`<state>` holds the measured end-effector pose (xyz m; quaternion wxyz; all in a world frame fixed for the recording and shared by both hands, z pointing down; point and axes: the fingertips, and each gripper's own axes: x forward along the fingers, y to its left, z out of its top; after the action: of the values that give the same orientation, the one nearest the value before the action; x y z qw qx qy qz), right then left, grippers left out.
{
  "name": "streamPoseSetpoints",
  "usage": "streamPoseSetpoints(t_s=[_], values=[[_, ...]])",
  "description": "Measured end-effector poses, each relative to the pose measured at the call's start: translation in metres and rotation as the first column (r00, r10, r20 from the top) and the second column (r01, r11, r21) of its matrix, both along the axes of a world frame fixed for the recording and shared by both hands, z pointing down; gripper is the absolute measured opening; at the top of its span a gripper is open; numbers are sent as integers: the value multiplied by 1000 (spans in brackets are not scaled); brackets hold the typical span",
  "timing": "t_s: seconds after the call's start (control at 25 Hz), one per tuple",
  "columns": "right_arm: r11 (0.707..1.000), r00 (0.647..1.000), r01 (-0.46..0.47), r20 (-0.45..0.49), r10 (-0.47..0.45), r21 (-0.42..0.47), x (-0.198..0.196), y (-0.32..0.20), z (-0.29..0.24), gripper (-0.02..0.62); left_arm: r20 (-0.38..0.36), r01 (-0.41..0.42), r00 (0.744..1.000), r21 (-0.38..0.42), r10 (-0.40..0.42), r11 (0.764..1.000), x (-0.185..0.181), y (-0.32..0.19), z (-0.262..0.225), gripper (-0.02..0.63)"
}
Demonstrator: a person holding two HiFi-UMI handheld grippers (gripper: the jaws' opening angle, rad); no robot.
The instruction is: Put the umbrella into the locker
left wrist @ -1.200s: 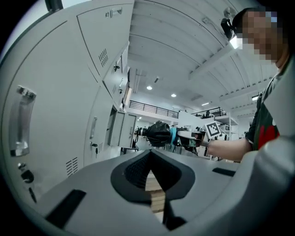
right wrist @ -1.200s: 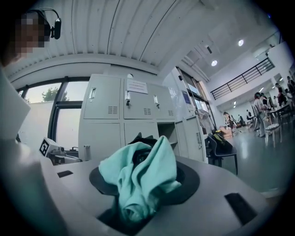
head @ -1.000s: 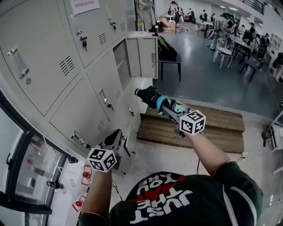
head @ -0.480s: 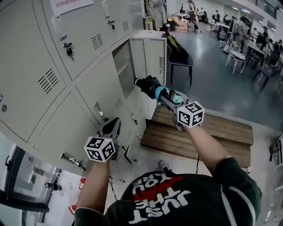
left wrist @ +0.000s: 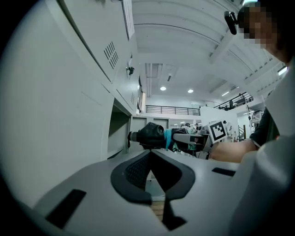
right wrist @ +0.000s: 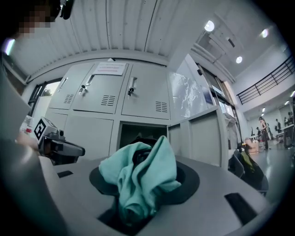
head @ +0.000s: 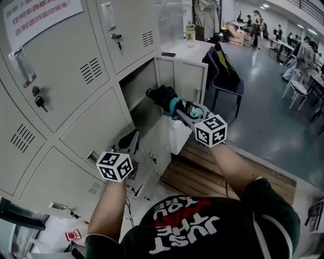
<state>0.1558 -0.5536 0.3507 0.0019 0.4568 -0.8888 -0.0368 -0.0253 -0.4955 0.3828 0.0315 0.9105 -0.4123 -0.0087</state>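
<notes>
Right gripper [head: 183, 112]: jaws are clamping the umbrella [head: 169, 101]; in the right gripper view teal fabric is bunching up between them.
Umbrella: folded, black with a teal band, lying roughly level in the grip. Its black end is pointing at the mouth of the open compartment [head: 135, 81]; the rest is hanging outside the locker.
Left gripper [head: 131, 137]: jaws are meeting at the tips and carrying nothing. It is hovering just beside the lower locker doors, below and to the left of the umbrella.
Locker door [head: 185, 81]: standing swung out on the right of the opening.
Notice [head: 38, 15]: a white sheet on an upper door is showing red Chinese characters, cut off by the frame and not fully readable.
Keys [head: 39, 101]: hanging in the locks of two closed doors.
Shirt [head: 185, 225]: white print is reading "JUST THE", seen upside down; I am not making out the red line next to it.
Pallet [head: 228, 167]: wooden, lying on the floor at the locker's foot.
</notes>
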Motion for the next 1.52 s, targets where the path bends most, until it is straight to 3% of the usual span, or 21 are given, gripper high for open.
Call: streamPoseSetpoints(t_s=[0.28, 0.6, 1.08, 1.52], values=[[996, 996, 83, -39, -83, 16, -35, -74, -2, 213, 10, 53, 999, -16, -53, 998, 9, -54, 4, 9], [997, 994, 76, -84, -73, 28, -82, -134, -5, 213, 16, 48, 999, -17, -48, 999, -1, -81, 0, 9], [996, 990, 85, -119, -81, 24, -125, -196, -9, 213, 36, -10, 999, -25, 11, 1000, 9, -95, -1, 9], [997, 988, 76, -137, -76, -9, -159, -245, -4, 213, 32, -13, 999, -44, 15, 999, 5, -100, 2, 8]])
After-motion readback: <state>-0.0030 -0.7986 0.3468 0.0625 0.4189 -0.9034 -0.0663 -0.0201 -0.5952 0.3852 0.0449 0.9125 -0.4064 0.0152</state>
